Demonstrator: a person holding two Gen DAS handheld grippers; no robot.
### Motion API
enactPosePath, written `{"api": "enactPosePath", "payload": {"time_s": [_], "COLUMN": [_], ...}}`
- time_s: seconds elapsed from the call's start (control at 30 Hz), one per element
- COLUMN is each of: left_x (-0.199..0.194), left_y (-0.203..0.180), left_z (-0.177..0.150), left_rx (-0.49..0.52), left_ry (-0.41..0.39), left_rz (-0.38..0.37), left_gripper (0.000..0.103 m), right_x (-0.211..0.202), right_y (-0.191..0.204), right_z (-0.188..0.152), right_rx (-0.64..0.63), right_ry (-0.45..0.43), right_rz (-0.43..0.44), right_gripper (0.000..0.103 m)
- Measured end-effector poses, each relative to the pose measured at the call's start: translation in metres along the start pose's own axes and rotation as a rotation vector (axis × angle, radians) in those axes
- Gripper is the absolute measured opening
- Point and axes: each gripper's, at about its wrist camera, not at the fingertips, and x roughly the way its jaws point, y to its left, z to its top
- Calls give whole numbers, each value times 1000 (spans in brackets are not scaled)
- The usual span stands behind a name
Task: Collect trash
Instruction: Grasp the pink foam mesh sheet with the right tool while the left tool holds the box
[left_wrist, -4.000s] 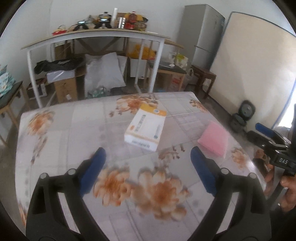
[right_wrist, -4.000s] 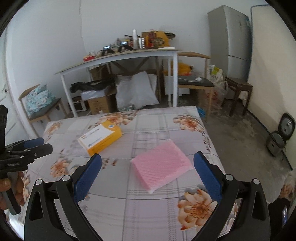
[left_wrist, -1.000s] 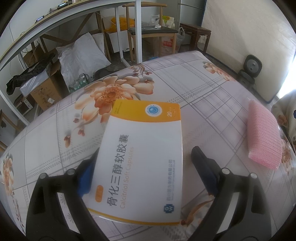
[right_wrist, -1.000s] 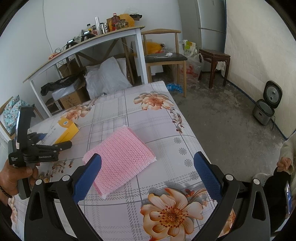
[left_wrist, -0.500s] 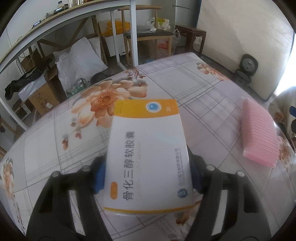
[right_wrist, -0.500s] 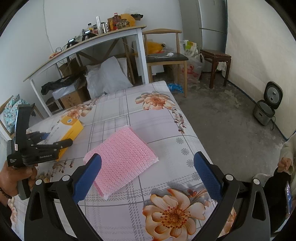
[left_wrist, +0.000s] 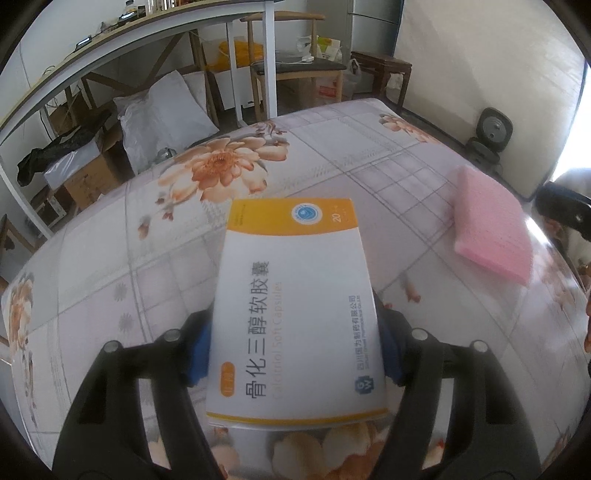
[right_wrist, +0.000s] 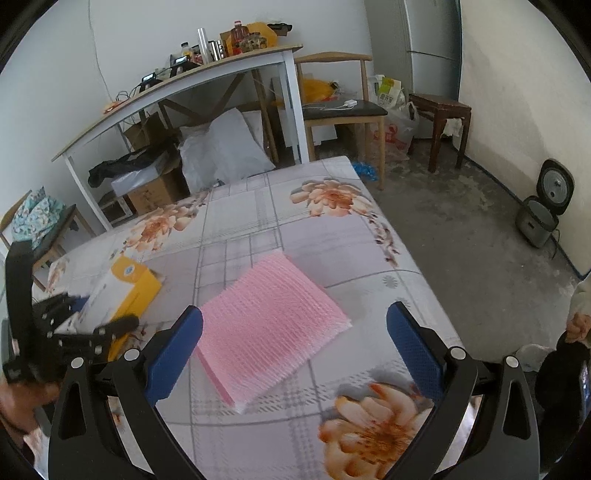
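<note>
Two trash items: left gripper clamps medicine box, lift next; right gripper, jaws wide & empty, must close on pink foam pad.

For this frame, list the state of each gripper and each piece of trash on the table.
left gripper: shut on the medicine box.
medicine box: clamped between the blue pads, flaps closed.
right gripper: open, holding nothing.
pink foam pad: lying flat on the floral tablecloth, ungripped.
</note>
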Motion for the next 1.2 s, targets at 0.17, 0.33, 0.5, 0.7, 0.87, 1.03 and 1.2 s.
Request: {"api": "enactPosePath", "payload": {"time_s": [0.17, 0.33, 0.5, 0.7, 0.87, 1.03, 1.2], "left_x": [-1, -2, -3, -4, -4, -4, -4], "left_y": [-1, -1, -2, 1, 3, 4, 4], "left_z": [-2, -3, -3, -3, -3, -3, -3], "left_rx": [-1, -3, 2, -12, -23, -19, -20], "left_ry": [-1, -2, -6, -12, -15, -14, -14], "left_rz": [0, -6, -37, -73, -88, -85, -86], "left_gripper": [67, 67, 67, 67, 67, 67, 67], "right_x": [14, 27, 39, 56, 67, 68, 74], "right_y": [10, 23, 28, 37, 41, 39, 40], "right_z": [5, 13, 20, 19, 12, 12, 11], "right_rx": [26, 6, 3, -26, -40, -38, -49], "right_ry": [19, 30, 48, 89, 114, 115, 111], "right_rz": [-42, -107, -144, -171, -167, -156, -138], "right_gripper": [97, 97, 97, 97, 97, 98, 98]}}
